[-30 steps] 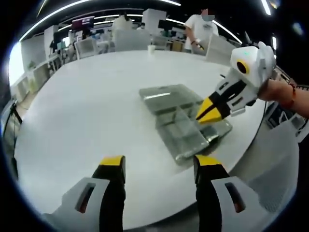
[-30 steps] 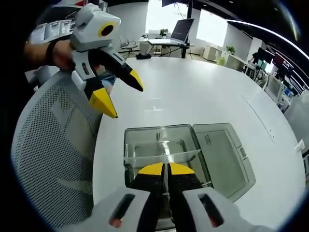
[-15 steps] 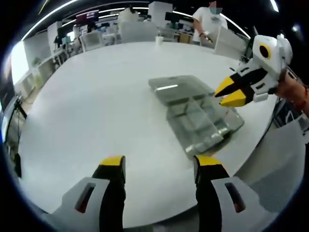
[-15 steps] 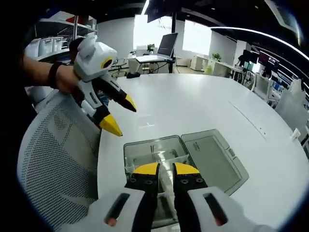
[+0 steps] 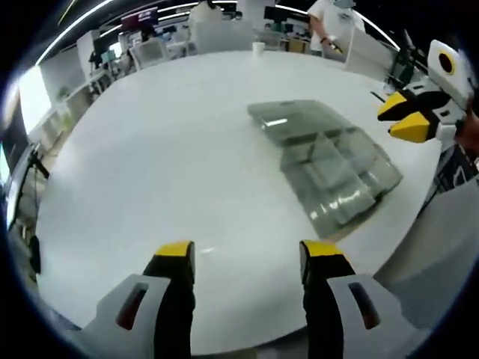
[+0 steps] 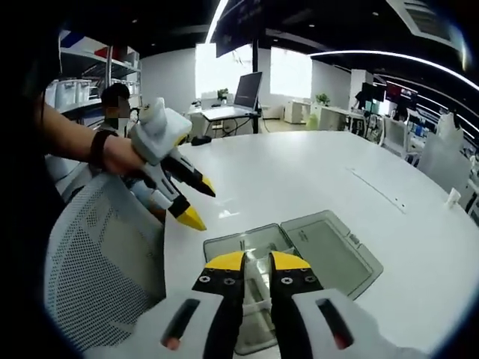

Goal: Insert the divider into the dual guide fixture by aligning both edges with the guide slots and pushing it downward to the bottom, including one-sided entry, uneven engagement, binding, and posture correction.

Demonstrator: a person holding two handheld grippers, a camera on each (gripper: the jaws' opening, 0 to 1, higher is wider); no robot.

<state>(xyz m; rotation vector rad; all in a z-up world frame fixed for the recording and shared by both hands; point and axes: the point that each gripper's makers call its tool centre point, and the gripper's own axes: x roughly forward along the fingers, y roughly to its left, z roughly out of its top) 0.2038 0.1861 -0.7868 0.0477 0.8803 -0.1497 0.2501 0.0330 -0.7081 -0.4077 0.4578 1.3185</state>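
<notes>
A clear plastic box [image 5: 352,187] lies on the white table [image 5: 165,149] with its hinged lid [image 5: 292,120] flat beside it. Clear divider walls [image 5: 329,161] stand inside the box. My left gripper [image 5: 247,253] is open and empty over the near table edge, well short of the box. My right gripper [image 5: 404,118] hovers to the box's right, above it, yellow tips slightly apart. In the right gripper view, my right gripper [image 6: 257,262] is raised over the box [image 6: 251,247] and lid [image 6: 329,247], jaws narrowly open. The left gripper [image 6: 200,204] hangs open at upper left.
A grey mesh chair [image 6: 97,277] stands at the table edge beside the box. A white cup [image 5: 258,48] sits at the table's far side. Desks, monitors and a standing person [image 5: 329,19] are beyond the table.
My right gripper was shut on the divider's top edge in the box; its jaws have parted a little and it has lifted away. The left gripper has drawn back from the box.
</notes>
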